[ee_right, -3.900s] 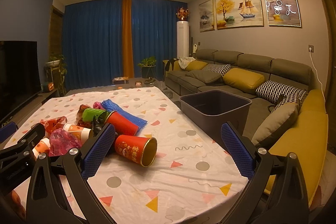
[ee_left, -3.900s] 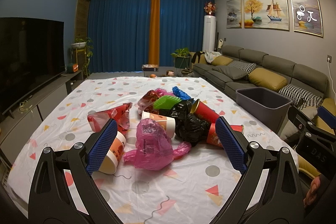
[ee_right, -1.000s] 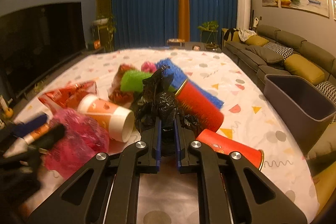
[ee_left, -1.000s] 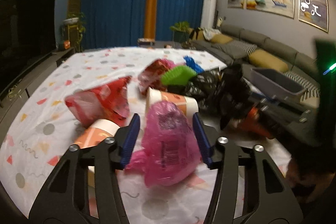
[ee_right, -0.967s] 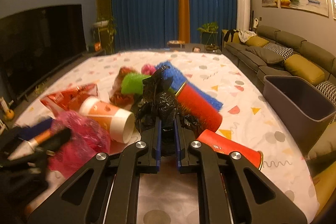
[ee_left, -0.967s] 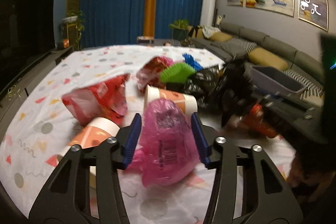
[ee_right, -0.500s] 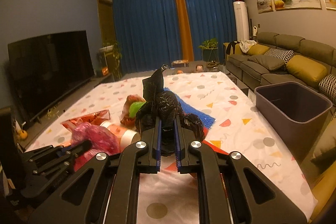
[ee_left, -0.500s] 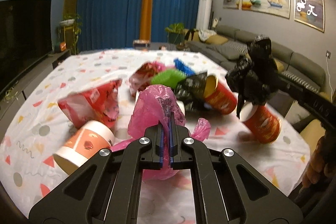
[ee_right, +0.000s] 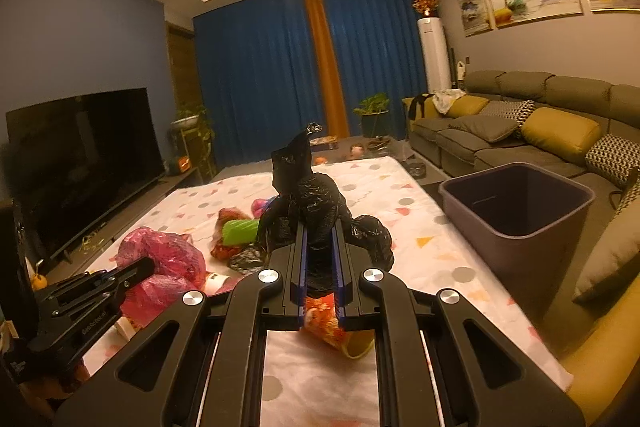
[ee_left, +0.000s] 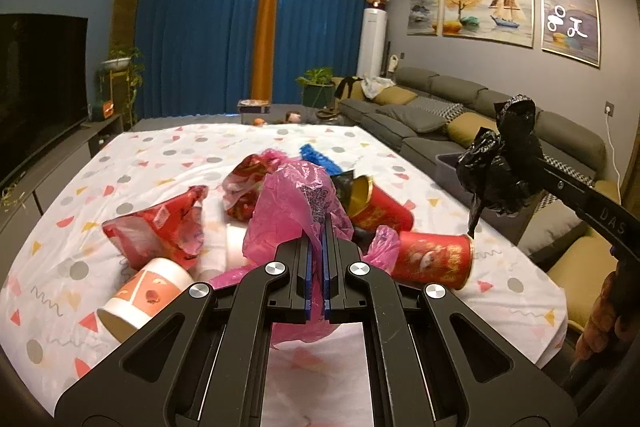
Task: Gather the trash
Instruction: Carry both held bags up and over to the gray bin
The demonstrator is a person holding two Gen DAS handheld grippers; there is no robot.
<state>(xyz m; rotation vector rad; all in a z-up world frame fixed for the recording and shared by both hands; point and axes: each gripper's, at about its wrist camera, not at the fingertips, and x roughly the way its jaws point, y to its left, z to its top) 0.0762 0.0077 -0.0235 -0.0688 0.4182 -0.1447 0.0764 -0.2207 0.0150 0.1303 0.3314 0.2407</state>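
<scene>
Left gripper was clamped tight on the pink bag above the table; right gripper pinched the black bag, lifted near the bin. Thin plastic could slip or tear; dangling tails might snag the cups.

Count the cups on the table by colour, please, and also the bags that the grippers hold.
Red cups: 2
Orange-and-white paper cups, one mostly hidden: 2
Pink bag, in left gripper: 1
Black bag, in right gripper: 1
Total: 6
</scene>
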